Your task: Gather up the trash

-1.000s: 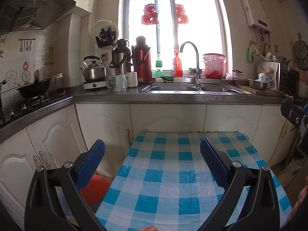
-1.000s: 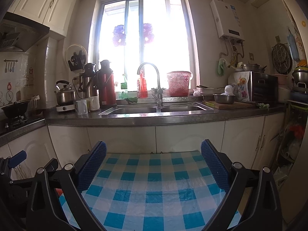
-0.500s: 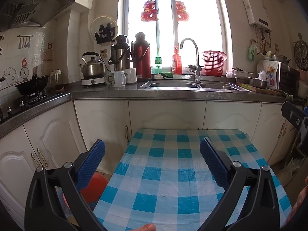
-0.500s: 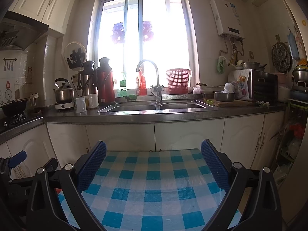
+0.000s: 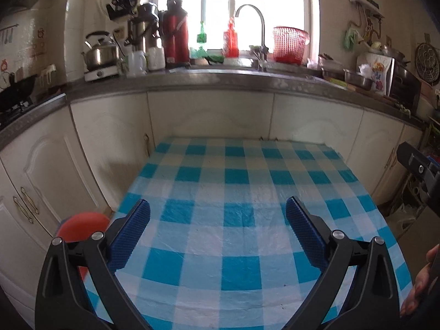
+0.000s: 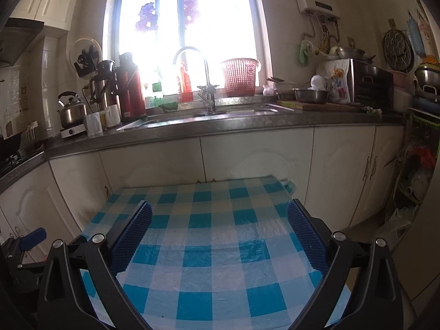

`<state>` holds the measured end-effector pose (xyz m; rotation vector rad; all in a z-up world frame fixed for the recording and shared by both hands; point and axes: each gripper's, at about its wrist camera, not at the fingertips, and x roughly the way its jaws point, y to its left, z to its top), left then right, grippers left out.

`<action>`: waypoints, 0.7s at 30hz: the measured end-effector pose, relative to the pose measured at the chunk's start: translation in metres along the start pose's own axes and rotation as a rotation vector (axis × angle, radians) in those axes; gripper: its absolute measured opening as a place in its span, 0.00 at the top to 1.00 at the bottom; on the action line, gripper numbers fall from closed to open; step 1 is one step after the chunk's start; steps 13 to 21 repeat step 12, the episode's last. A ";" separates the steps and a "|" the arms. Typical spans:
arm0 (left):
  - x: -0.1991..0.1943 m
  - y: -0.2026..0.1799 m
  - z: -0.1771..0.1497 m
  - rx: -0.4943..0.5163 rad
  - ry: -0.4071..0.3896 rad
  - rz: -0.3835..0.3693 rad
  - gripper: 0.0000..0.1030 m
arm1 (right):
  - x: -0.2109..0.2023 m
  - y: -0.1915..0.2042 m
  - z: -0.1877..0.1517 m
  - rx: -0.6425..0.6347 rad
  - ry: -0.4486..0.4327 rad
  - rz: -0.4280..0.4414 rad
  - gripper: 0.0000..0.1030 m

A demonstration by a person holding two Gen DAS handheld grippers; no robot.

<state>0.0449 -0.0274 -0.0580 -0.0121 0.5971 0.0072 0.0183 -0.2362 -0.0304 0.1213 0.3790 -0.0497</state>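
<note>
My left gripper (image 5: 218, 214) is open and empty, held above a table with a blue and white checked cloth (image 5: 242, 192). My right gripper (image 6: 220, 217) is also open and empty above the same cloth (image 6: 209, 247). No trash shows on the cloth in either view. The right gripper's body shows at the right edge of the left wrist view (image 5: 420, 170). The left gripper's body shows at the lower left of the right wrist view (image 6: 24, 250).
A red round object (image 5: 82, 225) sits low beside the table's left edge. White cabinets (image 5: 209, 115) and a dark counter (image 6: 220, 126) with sink, faucet (image 6: 206, 82), red basket (image 6: 240, 77), thermoses and kettle (image 5: 100, 52) stand behind the table. Cluttered shelves (image 6: 420, 170) stand at right.
Both grippers have tilted downward and moved forward over the table. The counter and window have risen in both views. Both grippers stay open.
</note>
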 end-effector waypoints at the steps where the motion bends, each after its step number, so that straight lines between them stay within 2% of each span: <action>1: 0.013 -0.007 -0.005 0.005 0.036 -0.010 0.04 | 0.011 -0.005 -0.005 0.002 0.030 -0.009 0.05; 6: 0.079 -0.037 -0.027 0.026 0.207 0.003 0.04 | 0.068 -0.030 -0.038 0.007 0.190 -0.056 0.05; 11: 0.126 -0.054 -0.039 0.043 0.322 0.041 0.04 | 0.113 -0.045 -0.069 0.003 0.325 -0.076 0.05; 21: 0.131 -0.055 -0.039 0.047 0.331 0.040 0.04 | 0.117 -0.045 -0.072 0.002 0.337 -0.076 0.05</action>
